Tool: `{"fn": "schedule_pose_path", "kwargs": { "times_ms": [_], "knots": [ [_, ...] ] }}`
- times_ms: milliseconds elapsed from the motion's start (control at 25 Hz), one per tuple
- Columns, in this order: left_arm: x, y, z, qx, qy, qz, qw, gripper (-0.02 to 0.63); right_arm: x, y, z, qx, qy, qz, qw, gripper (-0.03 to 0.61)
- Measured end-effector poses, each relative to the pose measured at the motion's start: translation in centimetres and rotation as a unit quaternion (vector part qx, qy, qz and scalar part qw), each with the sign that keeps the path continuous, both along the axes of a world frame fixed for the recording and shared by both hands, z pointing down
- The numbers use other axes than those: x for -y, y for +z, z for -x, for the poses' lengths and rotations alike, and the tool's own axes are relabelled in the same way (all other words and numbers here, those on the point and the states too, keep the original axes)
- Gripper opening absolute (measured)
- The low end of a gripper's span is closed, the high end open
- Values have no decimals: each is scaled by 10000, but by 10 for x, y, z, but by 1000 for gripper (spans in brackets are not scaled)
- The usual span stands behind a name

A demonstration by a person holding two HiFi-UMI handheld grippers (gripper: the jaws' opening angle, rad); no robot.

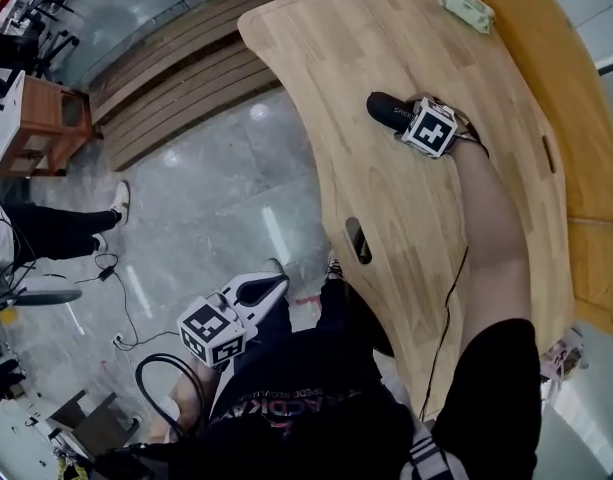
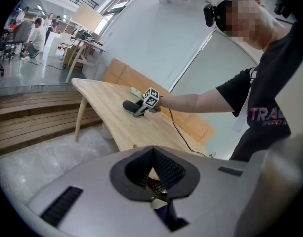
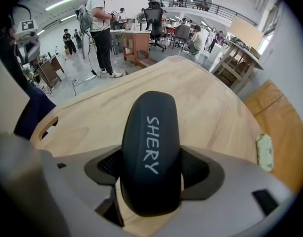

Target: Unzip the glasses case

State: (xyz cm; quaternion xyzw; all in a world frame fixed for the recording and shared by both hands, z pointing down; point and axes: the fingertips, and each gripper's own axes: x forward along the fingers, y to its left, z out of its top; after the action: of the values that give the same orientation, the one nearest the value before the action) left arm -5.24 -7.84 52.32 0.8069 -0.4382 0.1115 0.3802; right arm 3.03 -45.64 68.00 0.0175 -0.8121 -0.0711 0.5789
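Grey floor tiles (image 1: 216, 198) lie beneath the left gripper (image 1: 271, 286), which hangs low beside the person's leg with its jaws pressed together and nothing between them. On the pale wooden table (image 1: 406, 258), the right gripper (image 3: 151, 174) points steeply down, jaws spread wide astride the black glasses case (image 1: 386, 111). The case lies flat, its long axis running straight away from that gripper toward the table's left edge. A pale green object (image 1: 467, 8) sits well beyond.
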Motion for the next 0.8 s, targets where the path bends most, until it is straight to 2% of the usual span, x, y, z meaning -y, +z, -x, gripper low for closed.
{"fn": "schedule_pose_path", "kwargs": {
  "times_ms": [120, 280, 520, 640, 800],
  "knots": [
    [3, -5, 2, -25, 71, -86, 9999, 11, -16, -17, -3, 150, -169, -24, 9997, 354],
    [12, -10, 2, -116, 177, -246, 9995, 11, -40, -43, -10, 237, -646, -275, 9973, 354],
    [21, -20, -8, -189, 587, -566, 9965, 11, -98, -99, -21, 599, -1135, -511, 9904, 353],
    [25, -27, -14, -262, 946, -756, 9923, 11, -137, -130, -24, 765, -1350, -559, 9863, 353],
    [35, -44, -14, -573, 1383, -1049, 9831, 14, -187, -168, -32, 817, -1611, -690, 9811, 353]
  ]
}}
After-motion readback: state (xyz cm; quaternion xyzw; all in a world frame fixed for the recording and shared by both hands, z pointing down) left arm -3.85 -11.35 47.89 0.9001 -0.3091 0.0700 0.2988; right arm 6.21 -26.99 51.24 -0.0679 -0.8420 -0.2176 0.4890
